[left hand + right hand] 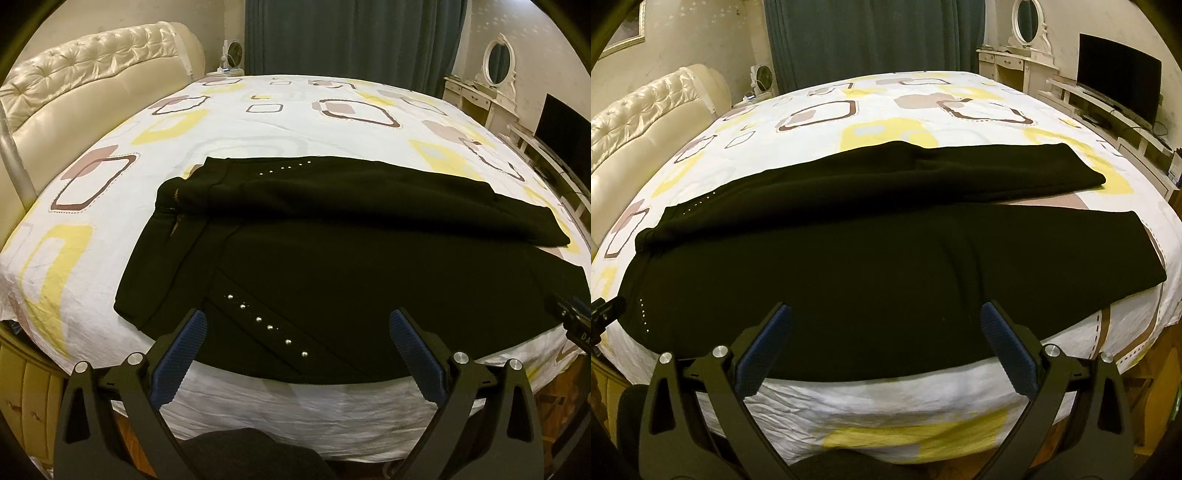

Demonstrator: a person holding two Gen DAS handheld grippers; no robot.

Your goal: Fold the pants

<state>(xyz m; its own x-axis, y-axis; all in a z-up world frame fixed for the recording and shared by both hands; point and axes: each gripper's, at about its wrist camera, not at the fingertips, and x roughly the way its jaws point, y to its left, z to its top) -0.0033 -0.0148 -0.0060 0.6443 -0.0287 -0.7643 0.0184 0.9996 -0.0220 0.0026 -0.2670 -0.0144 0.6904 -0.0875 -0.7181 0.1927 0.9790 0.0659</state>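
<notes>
Black pants (332,273) lie flat on the bed, waist to the left, legs running right. Silver studs (269,326) mark the near pocket. The far leg lies a little apart from the near leg. My left gripper (297,325) is open and empty, hovering over the near edge by the waist. My right gripper (886,317) is open and empty over the near leg (886,266), about mid-length. The left gripper's tip shows at the right wrist view's left edge (605,310).
The bed (258,122) has a white sheet with yellow and brown squares. A cream tufted headboard (92,85) is at left. A dressing table with oval mirror (1027,40) and a TV (1119,85) stand at right. Teal curtains (351,37) hang behind.
</notes>
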